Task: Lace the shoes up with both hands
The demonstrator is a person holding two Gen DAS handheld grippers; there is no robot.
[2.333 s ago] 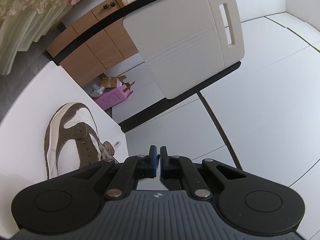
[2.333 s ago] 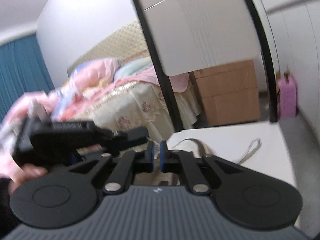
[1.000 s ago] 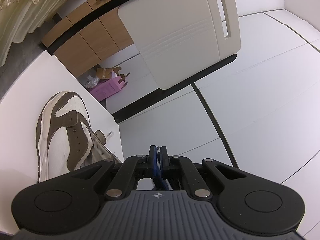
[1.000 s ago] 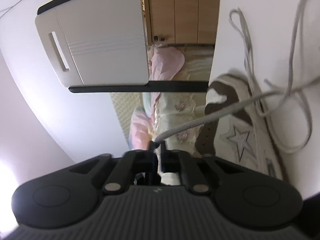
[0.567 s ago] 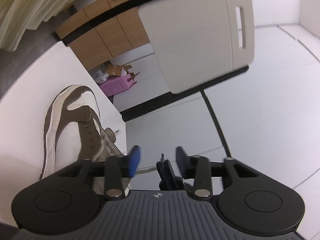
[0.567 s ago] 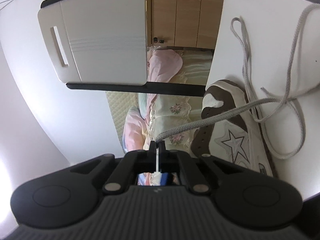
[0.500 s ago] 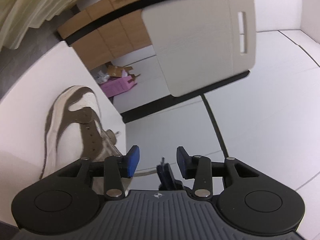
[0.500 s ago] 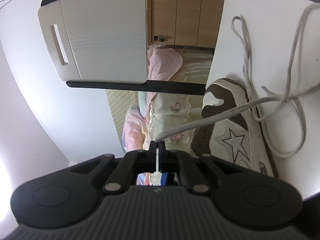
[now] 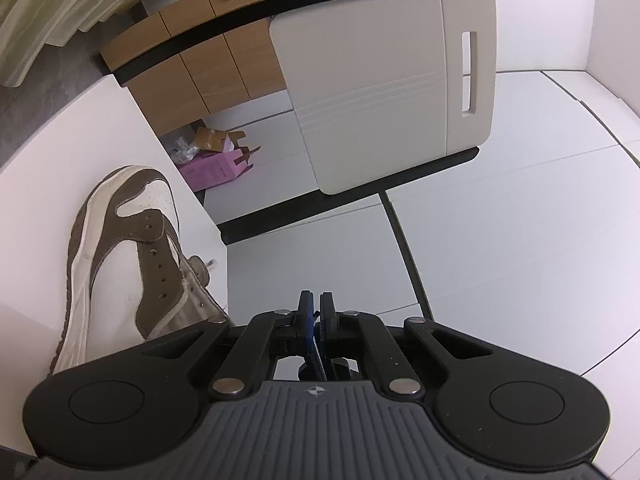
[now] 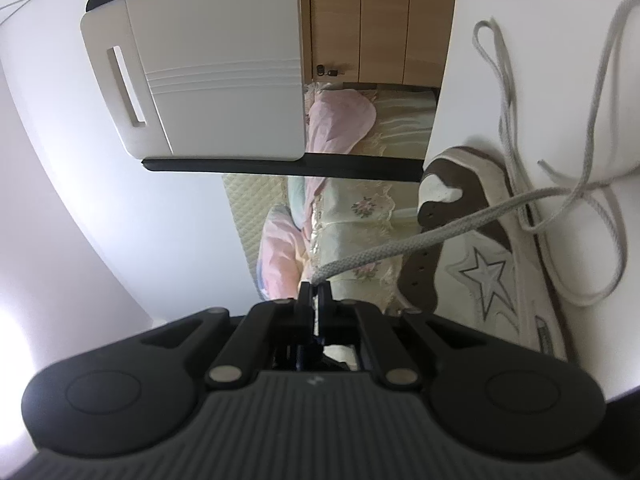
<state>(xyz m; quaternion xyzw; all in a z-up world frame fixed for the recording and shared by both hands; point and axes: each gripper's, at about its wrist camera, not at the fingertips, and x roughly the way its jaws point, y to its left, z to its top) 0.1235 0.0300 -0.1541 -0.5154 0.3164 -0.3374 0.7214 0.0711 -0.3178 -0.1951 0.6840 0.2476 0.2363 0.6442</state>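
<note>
A brown-and-white sneaker (image 9: 120, 248) lies at the edge of a white table (image 9: 60, 152); its star side (image 10: 480, 264) shows in the right wrist view. A grey shoelace (image 10: 440, 236) runs taut from the shoe into my right gripper (image 10: 316, 290). Its jaws are opening slightly, with the lace end still pinched between them. The lace's white tip passes down to blue pads (image 10: 306, 350) just beneath, which belong to my left gripper (image 9: 314, 303). That gripper is shut beside the shoe's collar. More lace lies in loose loops (image 10: 592, 216) on the table.
A white chair back (image 9: 380, 92) on a black frame stands beyond the table edge. A wooden cabinet (image 9: 200, 64) and a pink box (image 9: 216, 168) sit on the floor behind it. A bed with pink bedding (image 10: 360, 208) lies past the shoe.
My left jaws swung wide open around the lace tip and the right gripper's fingertips, then closed again. The left view rolled a little. The right gripper kept still with the lace.
</note>
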